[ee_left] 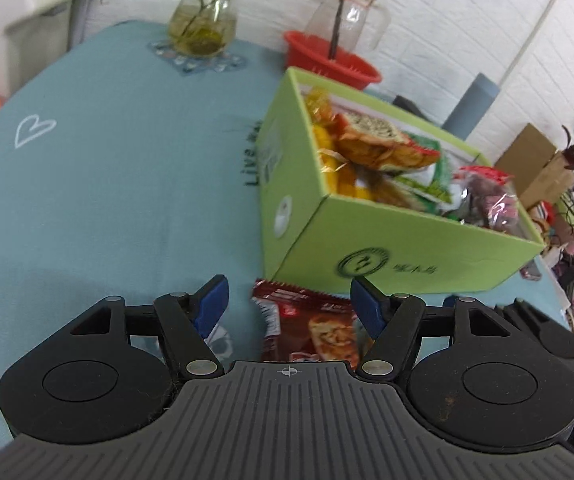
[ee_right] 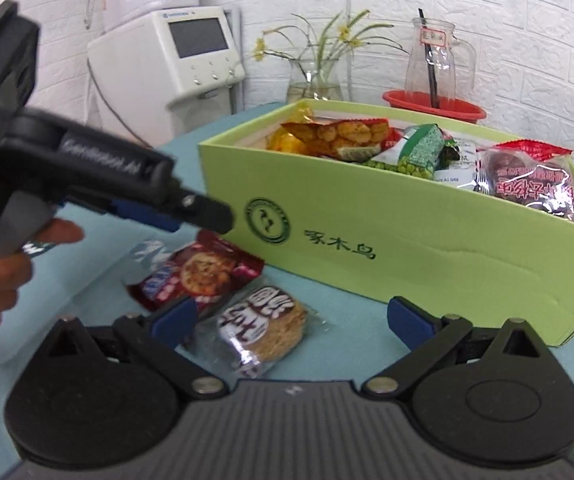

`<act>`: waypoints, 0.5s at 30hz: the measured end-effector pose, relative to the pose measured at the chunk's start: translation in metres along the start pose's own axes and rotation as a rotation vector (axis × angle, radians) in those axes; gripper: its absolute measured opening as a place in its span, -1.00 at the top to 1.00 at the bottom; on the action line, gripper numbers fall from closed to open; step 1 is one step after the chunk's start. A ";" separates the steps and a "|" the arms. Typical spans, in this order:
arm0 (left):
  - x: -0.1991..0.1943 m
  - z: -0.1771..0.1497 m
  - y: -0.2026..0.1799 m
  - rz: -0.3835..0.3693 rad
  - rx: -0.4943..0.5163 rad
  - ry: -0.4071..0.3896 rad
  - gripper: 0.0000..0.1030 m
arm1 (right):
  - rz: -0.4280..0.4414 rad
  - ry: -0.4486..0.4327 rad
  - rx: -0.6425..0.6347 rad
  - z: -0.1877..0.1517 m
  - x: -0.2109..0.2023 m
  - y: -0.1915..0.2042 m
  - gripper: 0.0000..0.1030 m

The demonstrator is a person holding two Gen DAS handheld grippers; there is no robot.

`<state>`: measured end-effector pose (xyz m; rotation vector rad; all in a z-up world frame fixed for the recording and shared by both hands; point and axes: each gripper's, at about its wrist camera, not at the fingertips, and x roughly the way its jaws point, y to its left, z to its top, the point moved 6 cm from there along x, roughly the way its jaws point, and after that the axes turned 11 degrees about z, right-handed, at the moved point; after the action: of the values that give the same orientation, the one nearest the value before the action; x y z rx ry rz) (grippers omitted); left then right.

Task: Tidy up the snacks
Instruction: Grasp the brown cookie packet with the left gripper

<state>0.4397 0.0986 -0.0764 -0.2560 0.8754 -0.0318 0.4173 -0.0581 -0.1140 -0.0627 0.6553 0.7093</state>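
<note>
The left claw [ee_left: 289,304] hangs with its blue-tipped jaws spread wide, a dark red plastic snack packet [ee_left: 307,326] lying on the table between them, untouched. Just ahead and to its right stands the light green cardboard box [ee_left: 399,248], already heaped with packets. The right claw [ee_right: 291,320] is likewise spread apart and holds nothing; a clear-wrapped round pastry [ee_right: 265,330] lies between its jaws, nearer the left one, on the teal tablecloth [ee_right: 347,308].
</note>
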 end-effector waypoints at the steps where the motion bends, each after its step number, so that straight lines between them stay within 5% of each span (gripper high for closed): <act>1: 0.004 -0.003 0.000 0.003 0.005 0.010 0.04 | 0.006 0.000 0.013 -0.001 0.003 -0.001 -0.95; 10: -0.002 -0.015 -0.007 0.000 0.034 0.010 0.07 | -0.140 0.015 0.073 -0.013 -0.022 -0.031 -0.95; 15: -0.015 -0.013 -0.007 -0.024 0.027 -0.007 0.03 | 0.001 -0.090 0.009 -0.004 -0.057 0.025 -0.95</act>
<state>0.4209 0.0911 -0.0711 -0.2414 0.8640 -0.0646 0.3671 -0.0731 -0.0802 -0.0217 0.5723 0.7057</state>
